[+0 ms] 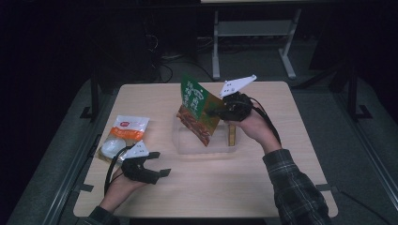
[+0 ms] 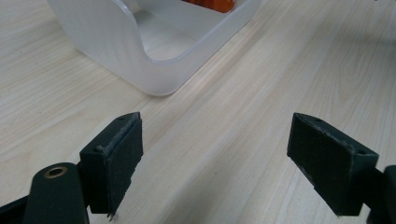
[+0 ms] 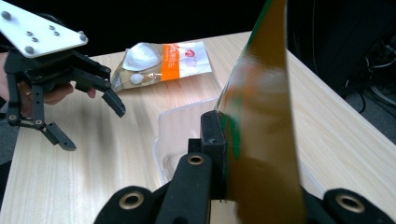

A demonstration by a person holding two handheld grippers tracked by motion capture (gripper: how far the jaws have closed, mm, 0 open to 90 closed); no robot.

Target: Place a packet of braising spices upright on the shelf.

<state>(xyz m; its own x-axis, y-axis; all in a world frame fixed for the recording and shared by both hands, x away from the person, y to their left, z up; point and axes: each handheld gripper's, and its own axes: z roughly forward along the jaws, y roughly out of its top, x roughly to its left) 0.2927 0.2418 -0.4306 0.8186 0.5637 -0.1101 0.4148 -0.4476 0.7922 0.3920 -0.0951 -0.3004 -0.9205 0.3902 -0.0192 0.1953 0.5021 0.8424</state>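
The green and brown snack pouch (image 1: 197,110) is clamped by one edge in the right gripper (image 1: 217,111) and is held tilted above the clear plastic bin (image 1: 185,143), its lower corner just over the bin's opening. Because only a thin margin of the pouch is pinched, it could slip or swing if the gripper is moved abruptly, and it could then land on the counter (image 1: 263,173) beside the bin. The slanted pouch could also catch on the bin's rim, so that the light bin is pushed or tipped. A small orange-brown item (image 1: 231,135) stands at the bin's right side and could be knocked over by the hand. The left gripper (image 1: 158,164) is held with its jaws wide and empty, near the bin's left front corner, with a white and orange packet (image 1: 126,133) lying farther left of the bin; the bin is not being steadied by it.
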